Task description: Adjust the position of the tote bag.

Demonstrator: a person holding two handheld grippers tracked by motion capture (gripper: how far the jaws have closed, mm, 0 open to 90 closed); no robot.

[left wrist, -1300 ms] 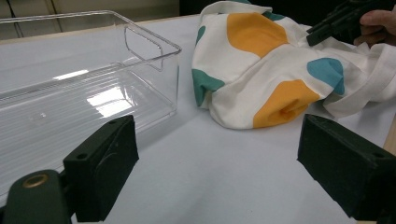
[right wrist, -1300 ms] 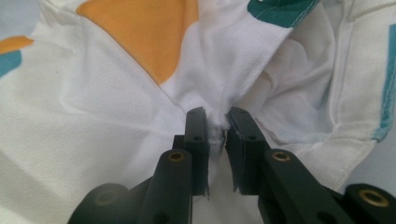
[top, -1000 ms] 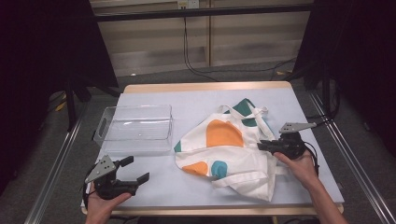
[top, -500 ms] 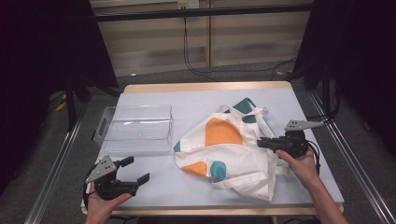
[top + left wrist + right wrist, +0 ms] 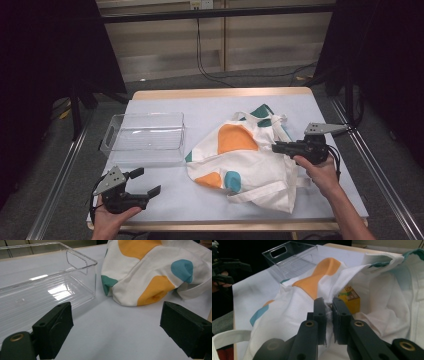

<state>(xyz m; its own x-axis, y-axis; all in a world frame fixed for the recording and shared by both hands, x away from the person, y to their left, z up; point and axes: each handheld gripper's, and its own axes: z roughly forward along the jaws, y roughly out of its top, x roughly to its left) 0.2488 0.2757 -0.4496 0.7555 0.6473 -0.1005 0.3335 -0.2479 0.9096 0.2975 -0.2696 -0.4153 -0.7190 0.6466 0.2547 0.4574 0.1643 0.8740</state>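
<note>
High view: the cloth bag [image 5: 245,160] lies right of the worktop's [image 5: 210,107] middle, the right gripper [image 5: 280,148] at its right rim; left gripper view: jaws wide apart, empty, the clear tray [image 5: 45,287] beyond; right gripper view: jaws pinch the bag's rim, a yellow box [image 5: 349,298] inside.

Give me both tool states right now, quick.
Left tool: open, holding nothing, resting near the front table edge by the clear bin.
Right tool: closed, pinching the rim fabric of the tote bag.
</note>
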